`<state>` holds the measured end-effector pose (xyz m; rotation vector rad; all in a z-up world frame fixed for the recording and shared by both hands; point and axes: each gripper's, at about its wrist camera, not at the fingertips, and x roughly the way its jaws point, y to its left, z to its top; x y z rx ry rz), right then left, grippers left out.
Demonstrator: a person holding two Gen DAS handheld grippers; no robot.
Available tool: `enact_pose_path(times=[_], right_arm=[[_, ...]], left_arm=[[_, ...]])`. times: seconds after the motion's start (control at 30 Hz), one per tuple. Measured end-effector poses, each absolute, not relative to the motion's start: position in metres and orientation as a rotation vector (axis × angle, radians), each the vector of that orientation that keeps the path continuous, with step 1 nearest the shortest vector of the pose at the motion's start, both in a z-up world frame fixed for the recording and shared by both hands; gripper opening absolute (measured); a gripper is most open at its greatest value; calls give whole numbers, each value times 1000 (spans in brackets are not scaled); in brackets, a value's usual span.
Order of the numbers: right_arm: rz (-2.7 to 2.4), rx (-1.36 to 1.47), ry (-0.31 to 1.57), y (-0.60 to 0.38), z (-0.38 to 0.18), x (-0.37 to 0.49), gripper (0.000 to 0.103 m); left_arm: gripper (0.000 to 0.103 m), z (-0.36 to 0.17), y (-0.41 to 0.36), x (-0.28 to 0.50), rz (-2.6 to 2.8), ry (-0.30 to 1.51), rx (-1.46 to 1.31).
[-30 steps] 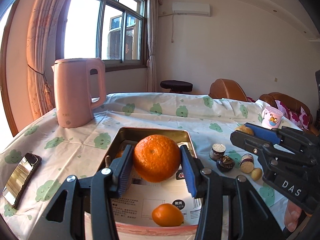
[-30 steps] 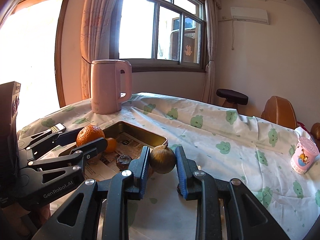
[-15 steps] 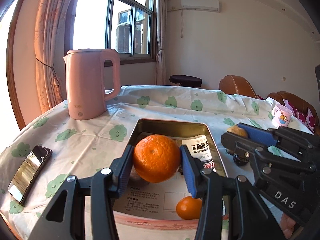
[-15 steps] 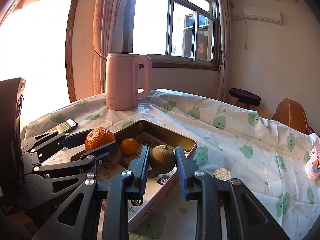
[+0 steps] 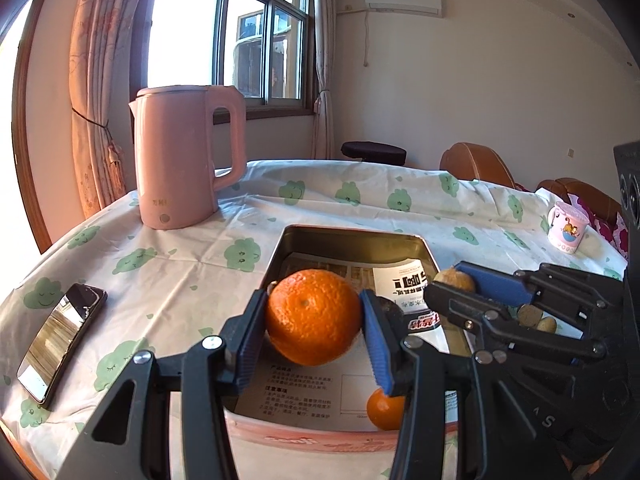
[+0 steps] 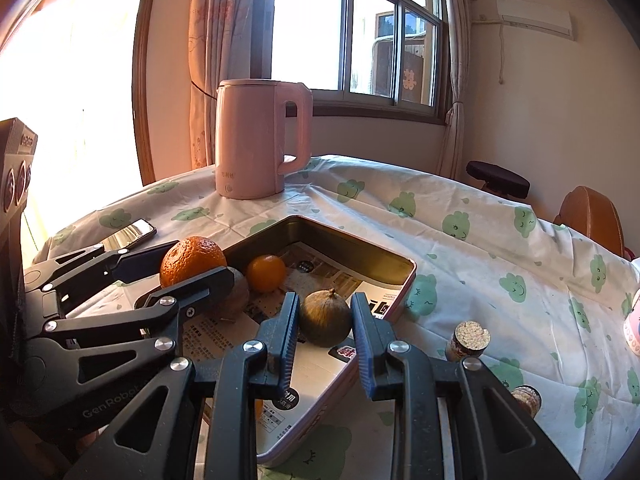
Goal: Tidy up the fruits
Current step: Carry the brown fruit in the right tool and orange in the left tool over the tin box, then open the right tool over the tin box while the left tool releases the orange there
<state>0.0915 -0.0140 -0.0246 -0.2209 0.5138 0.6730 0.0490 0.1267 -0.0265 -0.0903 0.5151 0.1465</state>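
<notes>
The left gripper (image 5: pixel 314 316) clenches a large round orange (image 5: pixel 314 316) above the paper-lined rectangular metal tray (image 5: pixel 352 236); the right gripper (image 6: pixel 325 318) grasps a brownish-green round fruit (image 6: pixel 325 317) over that tray on the cloth-covered counter (image 6: pixel 480 248); a small orange (image 6: pixel 266 273) lies inside.

Glossy metal tray (image 5: pixel 424 246) lined with printed paper (image 5: pixel 304 392), on matt cloth tablecloth (image 5: pixel 180 264).

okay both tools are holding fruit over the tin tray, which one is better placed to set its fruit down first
Probably the left. Its tool holds the big orange over the tray's papered middle, while the right tool holds the brown fruit nearer the tray's right rim.
</notes>
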Motion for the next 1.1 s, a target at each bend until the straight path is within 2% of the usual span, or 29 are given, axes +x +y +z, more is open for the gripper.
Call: enact_pose_path(times=[0.77,0.83,0.9,0.93,1.1], right_arm=[[716,-249,635,-2,-44,106,28],[713,-262,635,0,-44,105,29],[708,-270,627,1,-43,103,36],[704,-267,618,0,-42,102,38],[682,-239,580,-23,-32,96,55]], left_arm=[[49,-39,129,51,161,582,-62],[50,-39,130,49,176,579,-56],[52,-36,130,45,190,568,-47],[54,-34,130,42,196,561,-43],[92,-22,126,29,192,497,-52]])
